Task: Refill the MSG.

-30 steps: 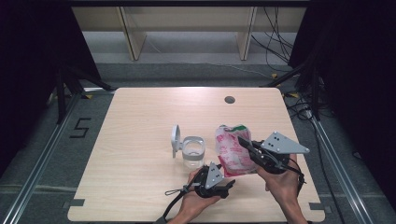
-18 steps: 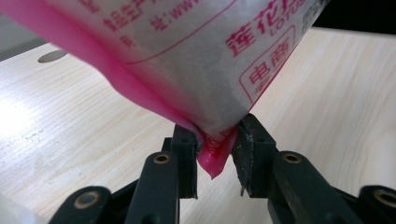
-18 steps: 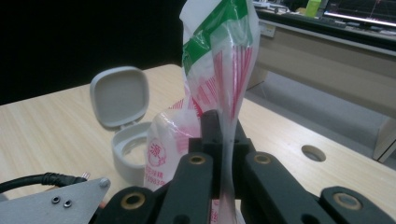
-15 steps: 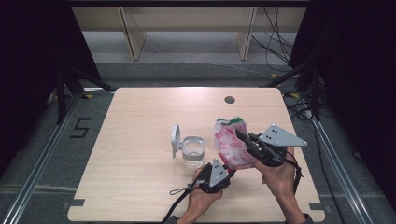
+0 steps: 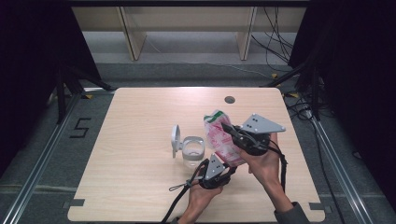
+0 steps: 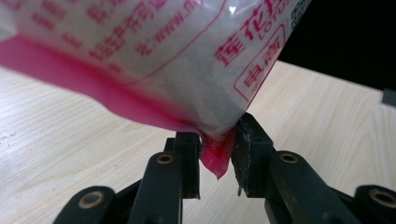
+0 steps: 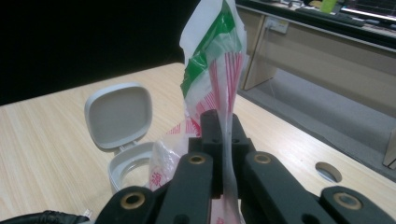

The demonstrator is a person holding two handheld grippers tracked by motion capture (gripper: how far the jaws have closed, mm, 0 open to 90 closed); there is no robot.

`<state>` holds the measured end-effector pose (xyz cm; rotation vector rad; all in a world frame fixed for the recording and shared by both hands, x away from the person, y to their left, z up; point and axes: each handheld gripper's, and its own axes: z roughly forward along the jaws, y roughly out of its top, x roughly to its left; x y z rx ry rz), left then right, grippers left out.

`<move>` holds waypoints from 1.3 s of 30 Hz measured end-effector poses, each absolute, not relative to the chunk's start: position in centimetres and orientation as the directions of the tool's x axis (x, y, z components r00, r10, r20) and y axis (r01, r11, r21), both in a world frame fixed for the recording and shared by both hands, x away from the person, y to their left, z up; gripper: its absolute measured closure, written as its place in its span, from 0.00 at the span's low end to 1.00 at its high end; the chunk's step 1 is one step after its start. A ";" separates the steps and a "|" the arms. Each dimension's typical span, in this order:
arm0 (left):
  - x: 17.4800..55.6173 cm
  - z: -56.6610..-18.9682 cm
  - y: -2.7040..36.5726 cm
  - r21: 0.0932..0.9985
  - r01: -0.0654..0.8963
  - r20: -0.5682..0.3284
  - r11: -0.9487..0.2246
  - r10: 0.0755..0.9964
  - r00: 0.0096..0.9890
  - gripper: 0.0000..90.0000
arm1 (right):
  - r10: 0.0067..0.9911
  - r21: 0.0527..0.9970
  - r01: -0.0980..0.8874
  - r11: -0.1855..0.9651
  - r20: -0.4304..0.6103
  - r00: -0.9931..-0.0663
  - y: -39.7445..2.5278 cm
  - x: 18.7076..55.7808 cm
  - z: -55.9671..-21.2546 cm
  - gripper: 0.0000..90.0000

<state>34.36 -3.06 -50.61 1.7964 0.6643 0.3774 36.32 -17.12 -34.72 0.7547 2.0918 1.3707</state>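
Note:
A white and pink plastic bag (image 5: 218, 135) with red print and a green top is held tilted above the table. My right gripper (image 5: 229, 129) is shut on its upper part; in the right gripper view the jaws (image 7: 224, 126) pinch the film flat below the green strip (image 7: 212, 60). My left gripper (image 5: 229, 167) sits under the bag's lower end. In the left gripper view the bag's pink bottom corner (image 6: 217, 158) hangs between the jaws (image 6: 218, 149), which stand apart. A clear jar (image 5: 192, 150) with its grey hinged lid (image 5: 175, 139) swung open stands just left of the bag.
The wooden table (image 5: 140, 121) has a round cable hole (image 5: 229, 99) at the far side. The left gripper's cable (image 5: 180, 196) trails to the near edge. Shelving and cables lie on the floor beyond the table.
The right gripper has lifted the bag and tilted it more upright. The left gripper has moved right and up, so the bag's bottom corner now sits between its jaws.

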 end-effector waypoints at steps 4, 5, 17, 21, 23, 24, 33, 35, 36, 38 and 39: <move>34.6 -50.5 -3.0 0.952 0.252 -0.085 -0.174 0.639 0.764 0.81 | 0.687 0.920 0.162 0.357 -0.141 -0.713 -15.7 36.7 -34.4 1.00; 34.7 -50.6 -3.0 0.954 0.252 -0.093 -0.162 0.639 0.763 0.81 | 0.685 0.919 0.153 0.363 -0.152 -0.712 -15.5 36.8 -34.3 1.00; 35.1 -51.2 -3.4 0.963 0.235 -0.098 -0.133 0.639 0.763 0.82 | 0.670 0.902 0.165 0.398 -0.163 -0.725 -14.0 37.9 -34.7 1.00; 35.3 -51.1 -3.3 0.967 0.230 -0.110 -0.110 0.633 0.767 0.82 | 0.658 0.892 0.167 0.420 -0.173 -0.733 -13.3 38.0 -34.5 1.00; 35.4 -51.0 -3.3 0.968 0.226 -0.105 -0.113 0.633 0.767 0.82 | 0.655 0.891 0.148 0.429 -0.195 -0.730 -12.9 38.2 -34.5 1.00; 35.5 -51.0 -3.3 0.967 0.226 -0.105 -0.114 0.631 0.768 0.82 | 0.652 0.889 0.142 0.436 -0.203 -0.731 -12.6 38.3 -34.5 1.00; 35.7 -51.1 -3.3 0.968 0.225 -0.107 -0.109 0.633 0.767 0.82 | 0.644 0.873 0.156 0.461 -0.208 -0.736 -11.6 38.9 -34.7 1.00; 35.7 -51.1 -3.3 0.968 0.225 -0.105 -0.113 0.634 0.766 0.82 | 0.640 0.871 0.157 0.466 -0.209 -0.739 -11.5 38.9 -34.7 1.00; 35.7 -51.1 -3.4 0.968 0.228 -0.112 -0.104 0.633 0.766 0.82 | 0.637 0.868 0.155 0.471 -0.213 -0.741 -11.3 38.9 -34.8 1.00; 35.9 -51.1 -3.4 0.969 0.226 -0.112 -0.105 0.628 0.770 0.82 | 0.639 0.865 0.164 0.475 -0.211 -0.740 -11.2 39.1 -34.8 1.00; 35.9 -51.1 -3.4 0.968 0.228 -0.114 -0.101 0.630 0.768 0.82 | 0.638 0.863 0.161 0.479 -0.217 -0.739 -11.2 39.2 -34.8 1.00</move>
